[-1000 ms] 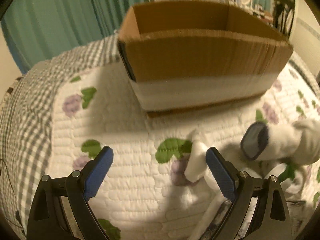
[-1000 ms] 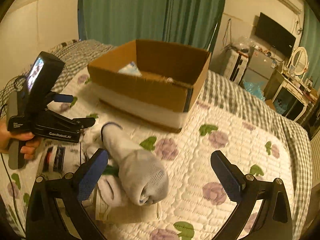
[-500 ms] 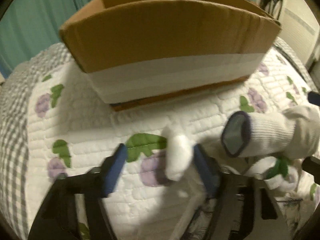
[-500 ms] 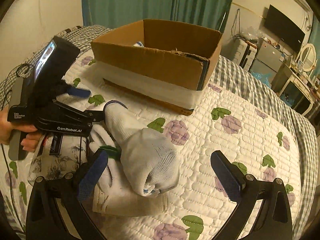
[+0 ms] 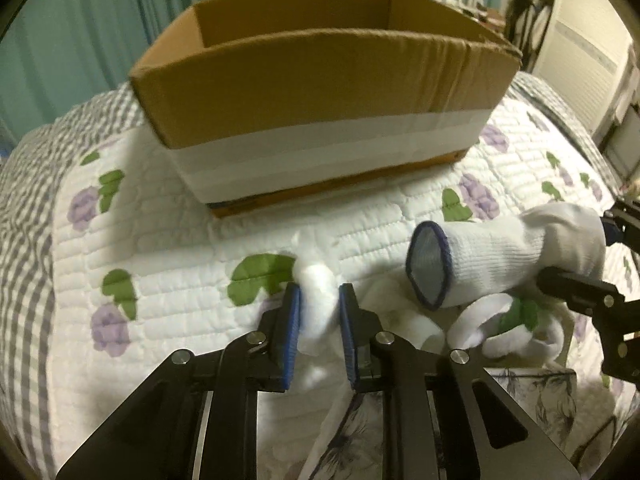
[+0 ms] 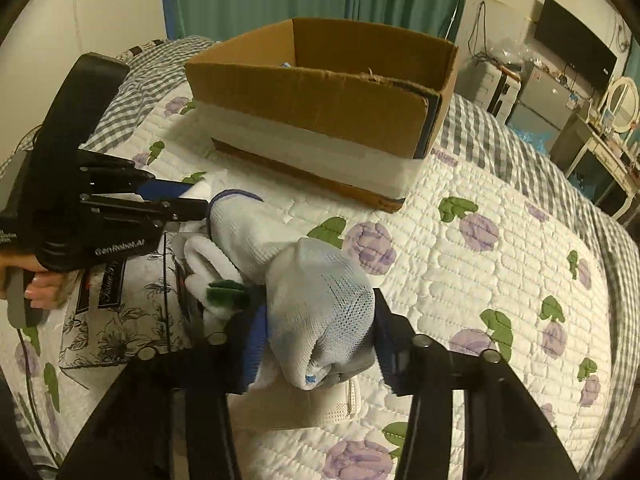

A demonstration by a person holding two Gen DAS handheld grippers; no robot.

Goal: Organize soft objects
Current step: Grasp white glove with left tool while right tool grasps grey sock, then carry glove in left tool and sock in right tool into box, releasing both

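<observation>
An open cardboard box [image 5: 320, 80] [image 6: 320, 92] stands on the quilted bed. In front of it lies a pile of soft things. My left gripper [image 5: 318, 300] [image 6: 194, 200] points down at the pile's left end. Its jaws are closing, and the blue pads squeeze a white fluffy cloth [image 5: 316, 280] between them. A white sock with a dark blue cuff [image 5: 500, 256] [image 6: 280, 248] lies across the pile. My right gripper [image 6: 318, 320] is closing around the sock's toe end, with both pads pressing on it.
Under the sock lie a white plush piece with green trim [image 6: 218, 284], a flower-printed tissue pack [image 6: 120, 312] and a flat beige cloth [image 6: 320, 408]. A person's hand [image 6: 36, 292] holds the left gripper. Green curtains hang behind; furniture stands at the right.
Both grippers went from wide open to closed: the left onto the white fluffy cloth, the right onto the sock's toe. The right gripper sank toward the sock.
</observation>
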